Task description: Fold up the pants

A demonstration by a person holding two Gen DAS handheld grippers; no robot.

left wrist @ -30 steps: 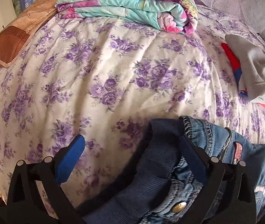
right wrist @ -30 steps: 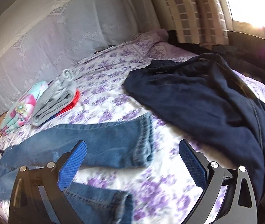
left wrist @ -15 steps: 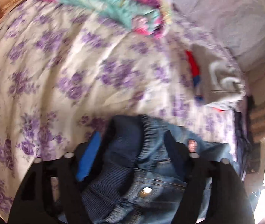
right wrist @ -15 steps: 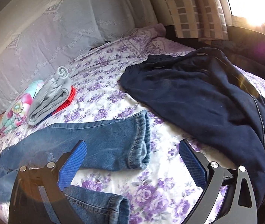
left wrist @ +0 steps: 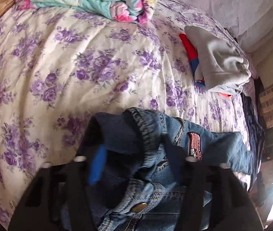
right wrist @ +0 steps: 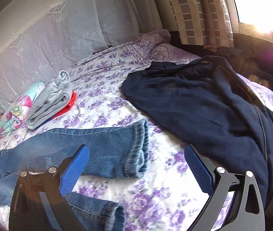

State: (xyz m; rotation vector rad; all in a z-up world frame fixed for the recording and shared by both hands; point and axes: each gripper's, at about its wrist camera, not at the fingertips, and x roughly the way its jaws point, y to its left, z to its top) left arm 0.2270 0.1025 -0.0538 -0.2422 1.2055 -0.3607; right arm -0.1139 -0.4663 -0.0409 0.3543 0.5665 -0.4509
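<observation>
Denim jeans (right wrist: 101,148) lay across the bed (left wrist: 78,61), waistband seemingly pinched in my nearly closed left claw (left wrist: 134,159), right claw (right wrist: 136,165) wide and empty, so bunched, thick fabric risked slipping free mid-fold.

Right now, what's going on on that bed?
A person is folding the blue jeans with handheld tongs. The left tongs are shut on the jeans at the waistband, bunching it. The right tongs hang open above the near cuff, gripping nothing. Both legs lie flat and unfolded on the floral bedspread. Navy pants lie spread beside them, and a folded grey garment sits farther back.
</observation>
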